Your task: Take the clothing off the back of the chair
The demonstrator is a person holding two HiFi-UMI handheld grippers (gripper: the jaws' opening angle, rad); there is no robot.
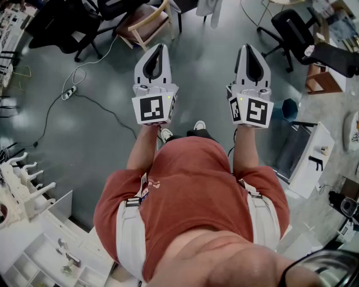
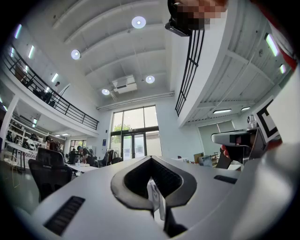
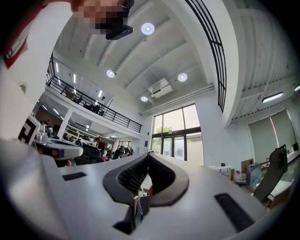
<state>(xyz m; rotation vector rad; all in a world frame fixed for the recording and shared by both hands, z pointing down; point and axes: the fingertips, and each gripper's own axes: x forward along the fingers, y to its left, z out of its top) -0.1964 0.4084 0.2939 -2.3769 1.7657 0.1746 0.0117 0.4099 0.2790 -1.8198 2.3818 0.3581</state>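
Both grippers are held out level in front of a person in a red shirt, above the grey floor. The left gripper has its jaws together with nothing between them, and the left gripper view shows its tips meeting against the far windows. The right gripper is likewise shut and empty, its tips closed in its own view. A wooden chair stands ahead of the left gripper. A pale garment hangs at the top edge, mostly cut off. Neither gripper touches any chair or cloth.
Black office chairs stand at the top left and top right. A cable with a power strip lies on the floor at left. White shelving is at the lower left, a white cabinet at right.
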